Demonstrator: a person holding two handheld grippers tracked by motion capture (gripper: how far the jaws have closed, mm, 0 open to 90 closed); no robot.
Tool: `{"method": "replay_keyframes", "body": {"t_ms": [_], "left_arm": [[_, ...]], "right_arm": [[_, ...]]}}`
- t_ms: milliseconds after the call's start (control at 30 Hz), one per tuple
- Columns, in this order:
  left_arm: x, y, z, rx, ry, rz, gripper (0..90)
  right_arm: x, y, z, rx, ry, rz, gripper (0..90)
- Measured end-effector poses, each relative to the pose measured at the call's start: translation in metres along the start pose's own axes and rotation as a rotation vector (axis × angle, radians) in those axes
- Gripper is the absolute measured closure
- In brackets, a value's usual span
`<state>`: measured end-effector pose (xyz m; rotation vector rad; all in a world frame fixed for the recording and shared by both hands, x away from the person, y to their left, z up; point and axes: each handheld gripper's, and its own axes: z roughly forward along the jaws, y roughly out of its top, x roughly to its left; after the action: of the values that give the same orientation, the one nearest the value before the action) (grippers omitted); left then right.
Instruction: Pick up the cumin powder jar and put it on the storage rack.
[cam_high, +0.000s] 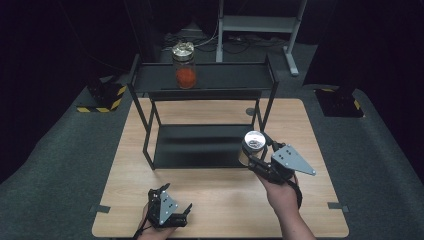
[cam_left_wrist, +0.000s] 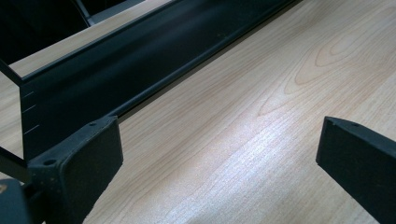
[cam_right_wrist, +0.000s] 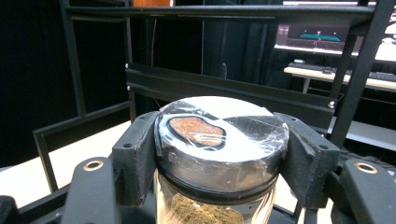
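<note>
Right gripper (cam_high: 256, 159) clenched on a jar (cam_right_wrist: 219, 154) just below its lid, held above the table beside the black shelf rack (cam_high: 200, 80). Left gripper (cam_high: 176, 202) rests released near the table edge. Risk, as I judge it: glass slipping through the pads, or the lid clipping the rack's frame on the way in.

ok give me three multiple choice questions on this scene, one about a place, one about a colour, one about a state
1. Where does the jar with orange contents stand?
A. on the rack's top shelf
B. on the rack's bottom shelf
C. on the bare table

2. What colour is the rack?
A. white
B. black
C. red

3. How is the right gripper?
A. open over the table
B. shut on nothing
C. shut on the silver-lidded jar

Answers:
1 A, the high view shows it on the upper shelf.
2 B, its frame and shelves are black.
3 C, the right gripper view shows both jaws pressed against the jar's lid.
</note>
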<state>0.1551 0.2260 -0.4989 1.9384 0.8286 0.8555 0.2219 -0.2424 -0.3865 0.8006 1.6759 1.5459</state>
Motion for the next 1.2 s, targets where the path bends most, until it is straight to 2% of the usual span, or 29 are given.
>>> {"method": "replay_keyframes", "body": {"t_ms": [633, 1200], "left_arm": [[-0.001, 0.0, 0.0, -0.002, 0.002, 0.006, 0.8], [0.0, -0.001, 0.0, -0.005, 0.0, 0.002, 0.8]], "right_arm": [[0.003, 0.018, 0.014, -0.022, 0.008, -0.019, 34.1], [-0.001, 0.047, 0.022, -0.075, 0.004, -0.022, 34.1]]}}
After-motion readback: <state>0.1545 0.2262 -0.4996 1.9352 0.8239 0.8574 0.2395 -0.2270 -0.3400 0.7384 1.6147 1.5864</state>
